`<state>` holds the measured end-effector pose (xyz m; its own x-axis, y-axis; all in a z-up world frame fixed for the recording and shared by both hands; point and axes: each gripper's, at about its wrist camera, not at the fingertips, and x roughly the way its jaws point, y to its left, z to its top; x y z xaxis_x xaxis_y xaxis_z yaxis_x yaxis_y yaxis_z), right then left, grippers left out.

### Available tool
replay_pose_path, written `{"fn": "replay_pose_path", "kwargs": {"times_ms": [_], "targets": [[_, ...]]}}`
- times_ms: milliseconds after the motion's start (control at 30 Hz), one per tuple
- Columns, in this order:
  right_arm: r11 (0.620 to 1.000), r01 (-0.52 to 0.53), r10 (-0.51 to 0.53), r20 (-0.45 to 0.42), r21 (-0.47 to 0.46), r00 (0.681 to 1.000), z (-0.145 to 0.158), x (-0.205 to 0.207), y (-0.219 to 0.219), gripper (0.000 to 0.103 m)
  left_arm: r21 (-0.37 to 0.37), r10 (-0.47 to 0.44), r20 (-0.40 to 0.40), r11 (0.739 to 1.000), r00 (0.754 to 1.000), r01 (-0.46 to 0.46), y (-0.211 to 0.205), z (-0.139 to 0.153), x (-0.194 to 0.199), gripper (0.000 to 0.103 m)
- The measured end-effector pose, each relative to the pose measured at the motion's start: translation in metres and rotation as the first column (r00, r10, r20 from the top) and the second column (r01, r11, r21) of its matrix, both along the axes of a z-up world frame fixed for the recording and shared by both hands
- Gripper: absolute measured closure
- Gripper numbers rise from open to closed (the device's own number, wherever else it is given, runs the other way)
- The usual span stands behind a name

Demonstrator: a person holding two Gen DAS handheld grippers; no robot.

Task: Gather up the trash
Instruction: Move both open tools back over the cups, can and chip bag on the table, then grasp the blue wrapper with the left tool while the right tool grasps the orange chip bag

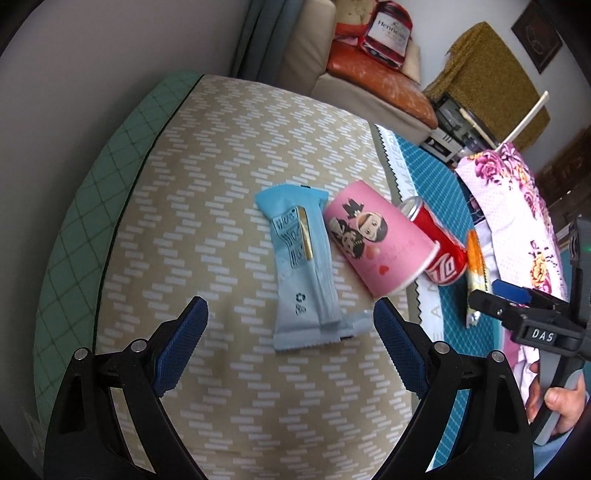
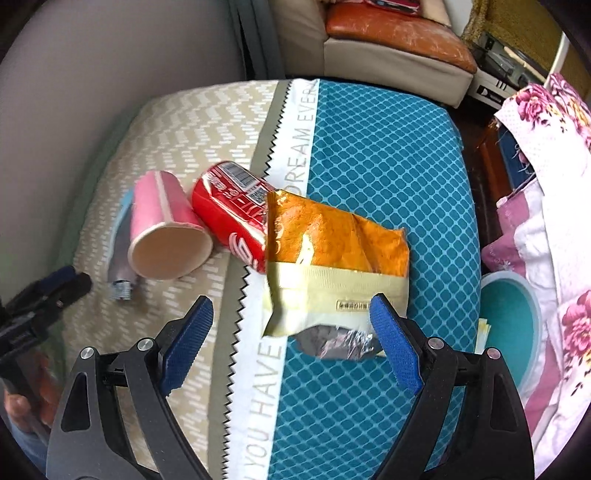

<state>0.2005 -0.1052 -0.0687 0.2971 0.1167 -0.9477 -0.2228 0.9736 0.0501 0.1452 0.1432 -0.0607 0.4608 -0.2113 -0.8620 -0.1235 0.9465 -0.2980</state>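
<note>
Surface: padded cushion top (image 1: 192,192), half beige with a white zigzag weave, half teal with a diamond grid (image 2: 388,155); a white printed band with a sawtooth edge (image 2: 295,122) runs between the two halves.
Background: cream sofa with an orange leather seat pad (image 2: 399,26) behind the cushion; pink floral cloth (image 2: 546,147) heaped to the right.
Trash row: four pieces lie side by side across the cushion, left to right as below.
Wrapper: flat pale-blue plastic snack wrapper (image 1: 303,266), on the beige half, just beside the cup.
Cup: pink paper cup with cartoon figures (image 1: 376,243), on its side, open mouth toward the cameras, touching the can.
Can: red aluminium soda can (image 2: 229,206), on its side, straddling the white band; the bag overlaps its lower end.
Bag: crumpled orange and gold foil snack bag (image 2: 332,258), torn silver end nearest the camera, lying on the teal half.
Left gripper (image 1: 291,343): blue-padded jaws wide apart, nothing between the pads; it hangs above the lower end of the pale-blue wrapper without touching it.
Right gripper (image 2: 291,343): jaws spread wide, holding nothing; the bag's torn end sits between the tips, right pad just beside its edge; contact unclear.
Hands: fingers (image 1: 557,402) wrapped round the right gripper's handle at the frame edge.
</note>
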Motion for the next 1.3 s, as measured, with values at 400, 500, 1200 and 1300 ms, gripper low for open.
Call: {"fn": "replay_pose_path", "kwargs": {"times_ms": [400, 500, 1200, 1300], "targets": [[1.0, -0.031, 0.031, 0.063, 0.0, 0.998, -0.005, -0.003, -0.013, 0.06, 0.044, 0.023, -0.049, 0.999, 0.999, -0.021, -0.002, -0.022, 0.026, 0.012], [0.999, -0.017, 0.014, 0.072, 0.032, 0.997, -0.001, -0.005, -0.02, 0.09, 0.057, 0.029, -0.055, 0.998, 0.998, -0.026, -0.004, -0.027, 0.033, 0.012], [0.985, 0.01, -0.029, 0.114, 0.17, 0.993, 0.023, -0.019, -0.049, 0.06, 0.18, 0.045, -0.031, 0.983, 0.999, -0.039, -0.02, -0.035, 0.03, 0.076], [0.995, -0.03, 0.014, 0.16, 0.097, 0.987, 0.026, -0.017, -0.039, 0.034, 0.167, 0.045, -0.026, 0.985, 0.999, -0.04, -0.012, -0.035, 0.024, 0.076]]}}
